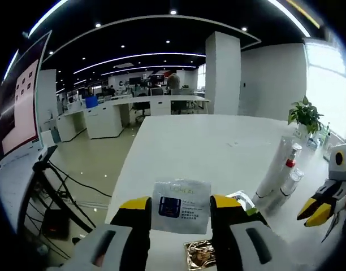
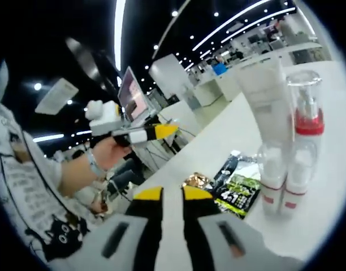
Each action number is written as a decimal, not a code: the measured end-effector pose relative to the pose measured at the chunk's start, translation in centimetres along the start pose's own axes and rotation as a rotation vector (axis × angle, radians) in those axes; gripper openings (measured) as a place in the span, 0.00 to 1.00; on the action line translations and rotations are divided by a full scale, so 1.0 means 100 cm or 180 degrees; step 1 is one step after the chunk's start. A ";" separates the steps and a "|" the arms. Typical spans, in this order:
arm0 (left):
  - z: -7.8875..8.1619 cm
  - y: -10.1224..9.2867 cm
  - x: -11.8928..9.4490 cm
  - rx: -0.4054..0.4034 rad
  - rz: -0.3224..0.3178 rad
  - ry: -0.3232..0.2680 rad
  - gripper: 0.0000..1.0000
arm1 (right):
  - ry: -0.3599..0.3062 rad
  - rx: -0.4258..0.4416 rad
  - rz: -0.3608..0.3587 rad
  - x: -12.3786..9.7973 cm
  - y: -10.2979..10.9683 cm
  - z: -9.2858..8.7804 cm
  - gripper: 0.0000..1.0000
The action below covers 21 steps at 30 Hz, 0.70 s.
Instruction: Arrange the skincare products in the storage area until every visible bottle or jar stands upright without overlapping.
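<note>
I'm holding a flat white sachet [image 1: 181, 206] between the left gripper [image 1: 180, 210] fingers, lifted above the near tabletop [image 1: 207, 147] edge. Right gripper [image 2: 172, 195] fingers are sitting narrow, almost together, nothing between them as far as I can tell; it's hovering low over the tabletop near the sachet pile.

Progress, my read: partly done. White tube [image 2: 267, 93] is standing upright, red-collared pump bottle [image 2: 305, 113] upright just beside it, small clear bottle [image 2: 273, 169] upright in front, all close together, prob touching. Still loose: gold foil sachet [image 2: 197, 182] and dark green sachet [image 2: 239, 189] lying flat and overlapping next to the bottles, plus the one I'm carrying.

Room: big open stretch of tabletop past the bottles, potted plant [image 1: 305, 116] far side. Near edge is right under left fingers, floor below, so drop risk if I release here. Bottles are tight, easy to knock w/ right gripper.
</note>
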<state>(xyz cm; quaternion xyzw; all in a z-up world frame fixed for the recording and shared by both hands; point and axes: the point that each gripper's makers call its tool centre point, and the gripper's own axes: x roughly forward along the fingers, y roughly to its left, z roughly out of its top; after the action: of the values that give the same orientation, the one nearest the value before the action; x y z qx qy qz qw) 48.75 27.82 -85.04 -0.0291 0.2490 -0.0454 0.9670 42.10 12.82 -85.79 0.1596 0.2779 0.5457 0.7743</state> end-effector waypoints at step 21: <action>0.001 -0.037 -0.049 -0.0178 -0.0116 -0.0402 0.42 | -0.0630 -0.0021 -0.0024 -0.002 0.018 0.055 0.17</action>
<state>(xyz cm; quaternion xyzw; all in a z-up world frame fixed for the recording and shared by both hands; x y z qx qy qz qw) 44.29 24.68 -82.33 -0.0634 0.1880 -0.0541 0.9786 44.03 13.61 -80.40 0.2092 0.1989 0.5252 0.8005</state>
